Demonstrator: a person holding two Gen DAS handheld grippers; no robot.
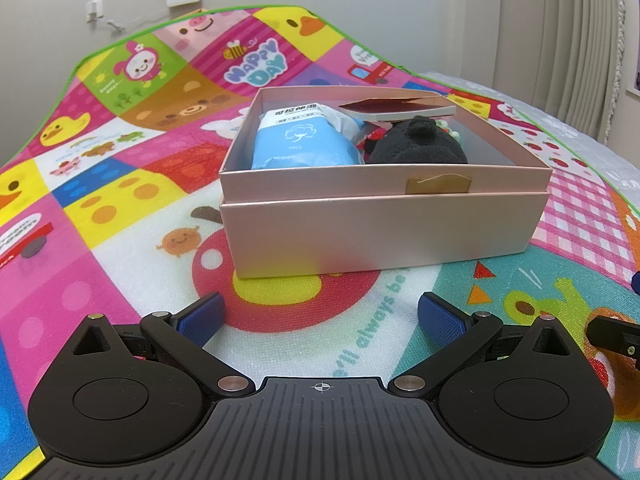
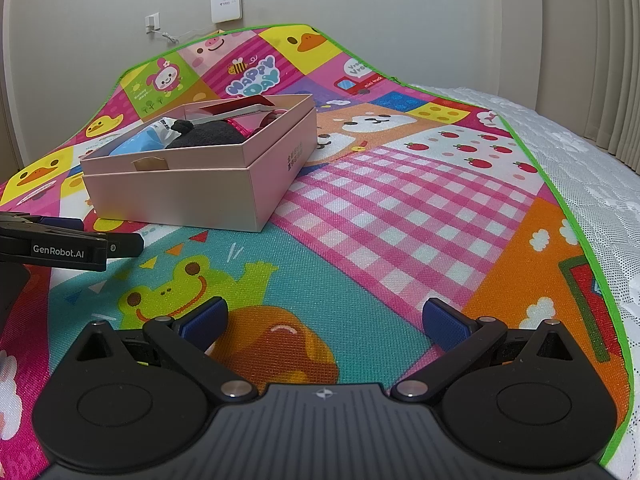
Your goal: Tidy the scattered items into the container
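A bright cartoon play mat fills most of the frame, over a white bed cover at right. At upper left, a white wall unit, perhaps a router, and a wall socket; curtains hang at upper right.

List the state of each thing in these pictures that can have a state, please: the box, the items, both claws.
Pink box: open, no lid on, standing on the play mat.
Blue tissue pack: inside the box, at its left side.
Black plush toy: inside the box, beside the pack.
Red booklet: inside, leaning on the far rim.
Left claw: open, empty.
Right claw: open, empty.
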